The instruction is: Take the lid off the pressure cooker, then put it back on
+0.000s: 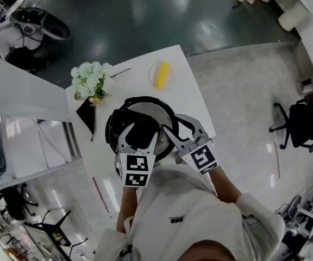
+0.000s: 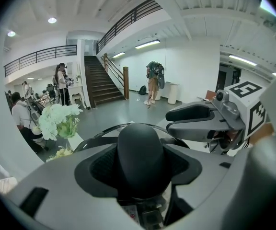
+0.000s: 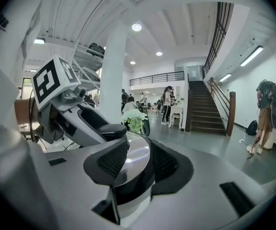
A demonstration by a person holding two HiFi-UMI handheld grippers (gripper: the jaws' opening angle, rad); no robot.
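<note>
Clamping onto the lid (image 1: 145, 109) with both claws here. The left claw (image 1: 140, 132) has its pads pressed on either side of the rounded black handle (image 2: 140, 152) on top of the lid, so the jaws sit fairly wide but they're definitely gripping it, not just hanging around it. The right claw (image 1: 173, 133) comes in from the right side of the pressure cooker (image 1: 112, 130) and is pinched on the lid's edge. In the right gripper view you can see shiny steel and a dark rim squeezed between the two pads. The cooker sits at the near edge of the white counter (image 1: 192, 91), right in front of the person. Can't honestly tell from any view whether the lid is seated on the pot or just off it. Beyond the cooker to the left there's a bunch of white flowers (image 1: 91, 80), and beyond it to the right a small plate (image 1: 152, 76) with something yellow (image 1: 162, 75) on it.
</note>
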